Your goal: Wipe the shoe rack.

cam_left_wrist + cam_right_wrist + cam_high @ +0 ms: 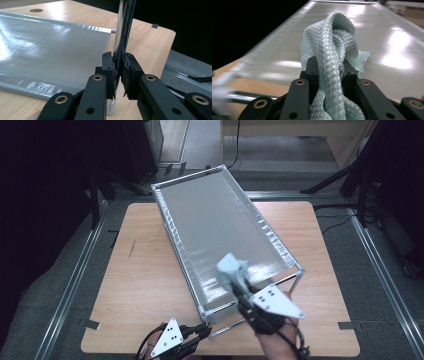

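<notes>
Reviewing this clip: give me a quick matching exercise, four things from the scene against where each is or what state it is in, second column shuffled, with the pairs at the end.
Column one:
1. cloth
2. rack leg
3. grey shelf sheet
4. wooden table

Column two:
A. clamped in the left gripper
B. under the rack, bare at the left
C. bunched in the right gripper
D. stretched glossy across the rack's frame

Pairs: 1-C, 2-A, 3-D, 4-B

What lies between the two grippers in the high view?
The near corner of the rack stands between the left gripper and the right gripper, which holds a cloth. The left gripper's jaws clamp a rack leg.
</notes>
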Available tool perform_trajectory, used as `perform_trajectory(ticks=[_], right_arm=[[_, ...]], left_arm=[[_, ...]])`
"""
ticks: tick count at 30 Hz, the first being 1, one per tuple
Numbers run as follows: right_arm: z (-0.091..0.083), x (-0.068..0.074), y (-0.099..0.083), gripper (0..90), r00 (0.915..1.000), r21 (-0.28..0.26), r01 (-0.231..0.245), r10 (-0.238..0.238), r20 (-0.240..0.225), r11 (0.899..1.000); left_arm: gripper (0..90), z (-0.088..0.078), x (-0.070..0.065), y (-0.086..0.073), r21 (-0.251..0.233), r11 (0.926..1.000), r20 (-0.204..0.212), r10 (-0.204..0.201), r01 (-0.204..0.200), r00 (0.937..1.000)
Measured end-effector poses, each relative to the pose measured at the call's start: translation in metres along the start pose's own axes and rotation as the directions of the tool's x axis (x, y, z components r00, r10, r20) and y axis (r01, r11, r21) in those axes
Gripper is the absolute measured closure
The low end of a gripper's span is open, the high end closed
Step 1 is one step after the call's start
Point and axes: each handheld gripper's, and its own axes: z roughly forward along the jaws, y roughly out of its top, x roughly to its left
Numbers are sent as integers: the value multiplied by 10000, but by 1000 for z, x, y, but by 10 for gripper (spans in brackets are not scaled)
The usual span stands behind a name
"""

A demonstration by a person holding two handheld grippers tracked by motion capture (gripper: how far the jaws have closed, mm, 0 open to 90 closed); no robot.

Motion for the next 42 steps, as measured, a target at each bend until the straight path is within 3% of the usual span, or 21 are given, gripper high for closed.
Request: perform_trajectory(ticks=[2, 4, 6, 9, 14, 18, 24, 28, 31, 34, 40, 42], right_arm=[[2, 26, 0, 749, 9986, -82, 410, -413, -329, 9991], [3, 43, 0, 750, 9963, -202, 706, -715, -486, 9973], [2, 47, 0, 748, 9943, -266, 967, -978, -415, 9950], [1, 35, 0, 741, 9942, -193, 719, -732, -787, 9972], [-5, 5, 0, 739, 9986, -22, 526, -526, 40, 9986], [-14, -31, -1, 731, 9968, 16, -72, 70, 799, 10000], [-29, -66, -3, 731, 9858, -33, -516, 515, 1595, 9987], [-41, -87, -6, 730, 9672, -101, -735, 738, 2432, 9972], [-49, -97, -9, 731, 9589, -254, -1107, 1135, 2602, 9935], [-53, -91, -11, 736, 9574, -302, -971, 1016, 2702, 9948], [-50, -53, -10, 729, 9873, -303, -487, 527, 1498, 9984], [-48, -33, -8, 725, 9966, -315, -185, 210, 792, 9993]], left_arm=[[816, 0, -1, 0, -26, 10000, -24, -27, 27, 10000], [816, -1, -1, -1, -25, 10000, 0, 1, -1, 10000], [816, -1, 0, -1, -12, 10000, 43, 19, -19, 10000], [817, -1, -1, 0, -8, 10000, 16, 28, -28, 10000], [817, -1, -1, -1, 18, 10000, 14, 56, -56, 10000], [817, -1, -1, -1, 18, 10000, 7, 98, -98, 10000], [817, -2, -1, 0, 69, 9999, 62, 137, -137, 9999], [817, -3, 0, -1, 73, 9999, 77, 122, -122, 9999], [817, -3, 0, -1, 69, 9999, 83, 81, -82, 9999], [816, -3, 0, -1, 64, 10000, 73, 49, -49, 10000], [816, -2, -1, 0, 82, 9999, 21, 59, -59, 10000], [815, -1, -1, 0, 45, 10000, 6, -26, 26, 10000]])
